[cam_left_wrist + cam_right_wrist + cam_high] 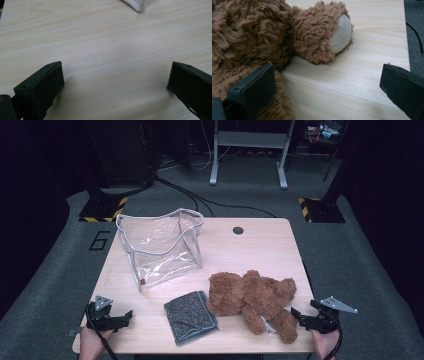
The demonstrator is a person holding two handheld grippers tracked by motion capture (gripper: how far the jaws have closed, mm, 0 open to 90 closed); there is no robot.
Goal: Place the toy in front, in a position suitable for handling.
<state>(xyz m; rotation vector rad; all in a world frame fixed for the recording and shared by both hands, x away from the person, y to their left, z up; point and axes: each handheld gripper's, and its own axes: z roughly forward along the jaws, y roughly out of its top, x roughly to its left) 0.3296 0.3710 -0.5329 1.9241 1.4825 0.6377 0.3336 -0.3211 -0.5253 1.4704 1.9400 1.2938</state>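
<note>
Both tongs stand with jaws wide apart and nothing between them. I have the left gripper (117, 319) low over the near left corner of the table (260, 245), its jaws spread above bare wood in the left gripper view.

Behind it, toward the far left of the table, the clear plastic bag (160, 245) stands upright with its mouth open. Its thin walls sag, so I expect it to buckle or slide if pushed; the taped rim looks like the firmest place to pinch.

At the near edge, about the middle, the folded grey cloth (191, 317) lies flat, just beside the teddy bear (252, 297). It should be light and limp, best taken at a corner, and likely to unfold once lifted.

That bear lies stretched along the near right part of the table, one leg reaching toward the near right corner. It looks soft, light and squashy, not fragile, with plush that should not slip. A limb gives my jaws a narrower bite than the body.

My right gripper (306, 320) sits at that corner, empty, one jaw right against the fur in the right gripper view; whether it presses in I cannot tell. The pale-soled paw (340, 33) lies just ahead.
</note>
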